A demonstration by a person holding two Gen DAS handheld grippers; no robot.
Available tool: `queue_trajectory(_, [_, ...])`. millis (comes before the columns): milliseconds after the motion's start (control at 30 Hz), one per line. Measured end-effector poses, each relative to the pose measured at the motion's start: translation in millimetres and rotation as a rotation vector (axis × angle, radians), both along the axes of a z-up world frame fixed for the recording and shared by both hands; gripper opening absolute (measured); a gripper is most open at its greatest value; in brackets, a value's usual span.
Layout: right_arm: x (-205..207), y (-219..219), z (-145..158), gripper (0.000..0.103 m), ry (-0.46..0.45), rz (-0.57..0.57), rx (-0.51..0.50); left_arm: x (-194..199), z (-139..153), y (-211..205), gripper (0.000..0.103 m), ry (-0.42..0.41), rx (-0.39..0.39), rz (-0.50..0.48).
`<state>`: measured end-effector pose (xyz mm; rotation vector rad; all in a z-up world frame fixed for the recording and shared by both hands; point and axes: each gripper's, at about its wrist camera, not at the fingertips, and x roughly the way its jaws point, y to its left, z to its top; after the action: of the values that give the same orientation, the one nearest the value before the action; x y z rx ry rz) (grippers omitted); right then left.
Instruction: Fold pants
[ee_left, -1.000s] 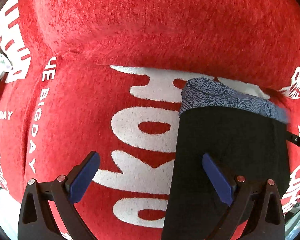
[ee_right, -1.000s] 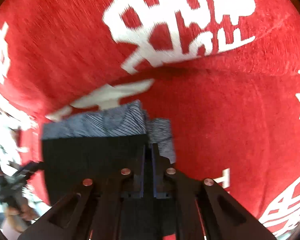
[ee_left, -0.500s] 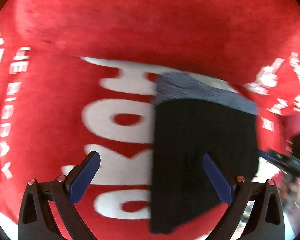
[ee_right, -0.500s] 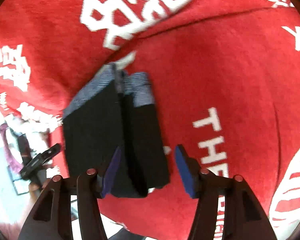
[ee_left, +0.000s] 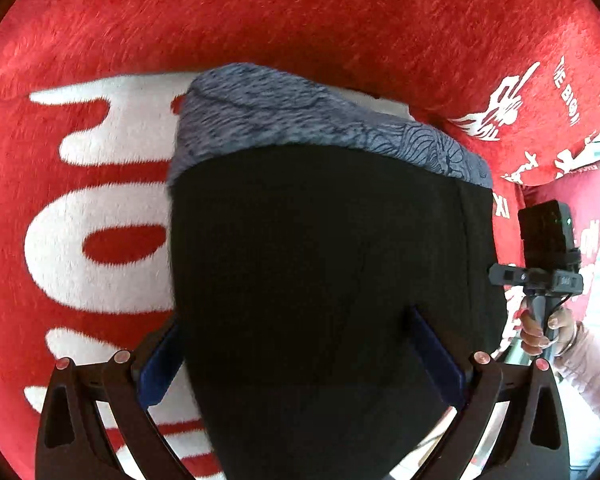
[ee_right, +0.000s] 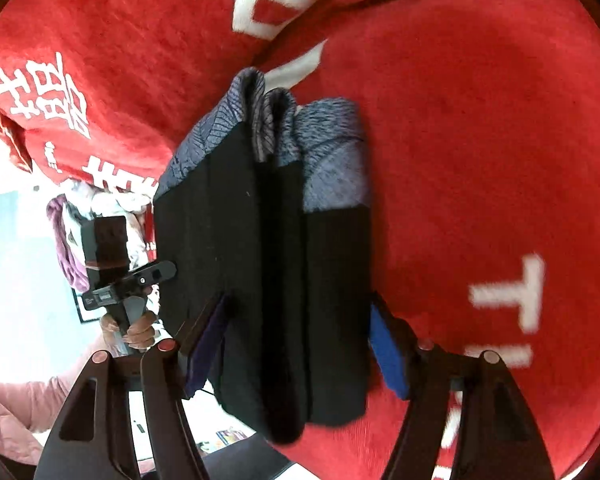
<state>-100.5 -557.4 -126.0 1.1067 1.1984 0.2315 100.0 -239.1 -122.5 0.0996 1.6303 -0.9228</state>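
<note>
The folded pants (ee_left: pixel 324 256) are black with a blue-grey patterned band at the far end, and lie on a red blanket (ee_left: pixel 300 20) with white lettering. My left gripper (ee_left: pixel 300 352) is open, its blue pads on either side of the near end of the stack. In the right wrist view the pants (ee_right: pixel 268 264) show as a stack of several layers seen from the side. My right gripper (ee_right: pixel 300 344) is open with its jaws straddling the stack's near end. Each gripper also shows in the other's view, hand-held beside the pants (ee_left: pixel 540 248) (ee_right: pixel 116 276).
The red blanket (ee_right: pixel 480 120) covers a cushioned seat with a raised back behind the pants. A bright room and a pile of clothes (ee_right: pixel 72 224) lie beyond the blanket's edge. A pink sleeve (ee_left: pixel 588 364) holds the other gripper.
My right gripper has opened, letting go of the pants, and swung round to their side. My left gripper has moved right and forward, so its open jaws now straddle the stack.
</note>
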Motion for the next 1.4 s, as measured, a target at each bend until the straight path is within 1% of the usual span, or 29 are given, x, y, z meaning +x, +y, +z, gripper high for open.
queue_trajectory(67, [9.0,-3.6,-3.7,0.073,-0.009,-0.030,0.028,-1.2,1.1,-0.9,0.102,-0.013,0.012,0.009])
queue_trajectory(133, [9.3,-6.2,-8.1,0.072,0.012,-0.083,0.070,-1.4,1.0,-2.0,0.102,-0.016,0.021,0.017])
queue_trajectory(167, [8.6,-5.3,-7.9,0.069,0.020,-0.095,0.076,-1.9,1.8,-1.8,0.102,-0.017,0.027,0.020])
queue_trajectory(200, [7.8,-3.8,-6.6,0.064,0.025,-0.097,0.064,-3.5,3.8,-1.9,0.101,-0.026,0.031,0.022])
queue_trajectory(233, [8.1,-0.3,-2.6,0.062,0.036,-0.092,0.032,-5.9,9.1,-1.7,0.089,-0.034,0.016,0.019])
queue_trajectory(267, [8.5,2.5,1.0,0.056,0.040,-0.091,0.019,-7.4,15.3,-0.3,0.082,-0.045,0.007,0.017])
queue_trajectory(300, [13.5,8.1,3.2,0.051,0.043,-0.093,0.012,-10.1,22.3,0.1,0.077,-0.062,-0.003,0.013])
queue_trajectory(333, [15.3,12.7,8.9,0.049,0.038,-0.095,0.000,-13.1,30.7,2.2,0.070,-0.084,-0.009,0.005])
queue_trajectory(367, [16.4,16.2,14.2,0.046,0.030,-0.095,-0.007,-15.0,36.1,4.4,0.066,-0.093,-0.012,0.002])
queue_trajectory(433, [14.5,21.4,26.1,0.043,0.010,-0.103,0.004,-18.9,48.6,11.9,0.061,-0.096,-0.029,0.004])
queue_trajectory(500, [9.1,23.9,35.1,0.042,-0.008,-0.111,0.022,-21.9,60.1,20.9,0.061,-0.094,-0.033,0.003])
queue_trajectory(633, [-0.5,49.0,55.1,0.042,-0.025,-0.093,0.059,-32.4,80.4,45.3,0.061,-0.092,-0.020,0.007])
queue_trajectory(700, [-7.2,61.4,60.2,0.041,-0.027,-0.090,0.082,-38.7,87.3,63.3,0.061,-0.088,-0.003,0.015])
queue_trajectory(767, [-13.1,83.6,61.9,0.042,-0.026,-0.087,0.108,-45.1,89.9,81.1,0.061,-0.088,0.023,0.024])
queue_trajectory(867, [-24.3,103.4,57.0,0.041,-0.022,-0.074,0.129,-52.9,79.7,109.6,0.061,-0.080,0.065,0.045])
queue_trajectory(933, [-26.7,122.7,46.1,0.041,-0.011,-0.065,0.134,-55.4,63.9,128.1,0.062,-0.080,0.113,0.062])
queue_trajectory(1000, [-25.9,136.6,31.0,0.041,0.024,-0.058,0.131,-55.7,49.3,140.6,0.077,-0.101,0.156,0.087])
queue_trajectory(1033, [-25.8,143.0,22.4,0.042,0.046,-0.051,0.100,-54.4,46.4,144.9,0.086,-0.116,0.150,0.107])
queue_trajectory(1067, [-27.1,143.7,19.2,0.043,0.050,-0.056,0.085,-52.9,43.2,143.9,0.093,-0.116,0.154,0.116])
queue_trajectory(1100, [-28.3,139.9,16.1,0.045,0.050,-0.079,0.086,-51.3,40.7,143.4,0.096,-0.115,0.169,0.121])
queue_trajectory(1133, [-28.1,138.9,15.2,0.045,0.058,-0.085,0.089,-50.5,39.2,143.1,0.103,-0.126,0.190,0.120])
queue_trajectory(1167, [-27.5,139.3,16.5,0.047,0.065,-0.080,0.075,-50.6,39.2,143.1,0.103,-0.134,0.199,0.115])
queue_trajectory(1200, [-26.4,141.5,19.6,0.051,0.071,-0.062,0.033,-51.1,39.0,139.6,0.103,-0.139,0.206,0.112])
queue_trajectory(1267, [-24.6,144.0,23.6,0.054,0.087,-0.047,-0.012,-53.5,43.8,138.0,0.103,-0.165,0.223,0.103])
queue_trajectory(1333, [-23.6,147.2,30.5,0.055,0.111,-0.055,-0.042,-59.2,51.9,132.5,0.103,-0.210,0.256,0.088])
queue_trajectory(1400, [-25.0,149.6,36.2,0.055,0.128,-0.059,-0.078,-63.8,58.6,130.2,0.103,-0.233,0.276,0.078])
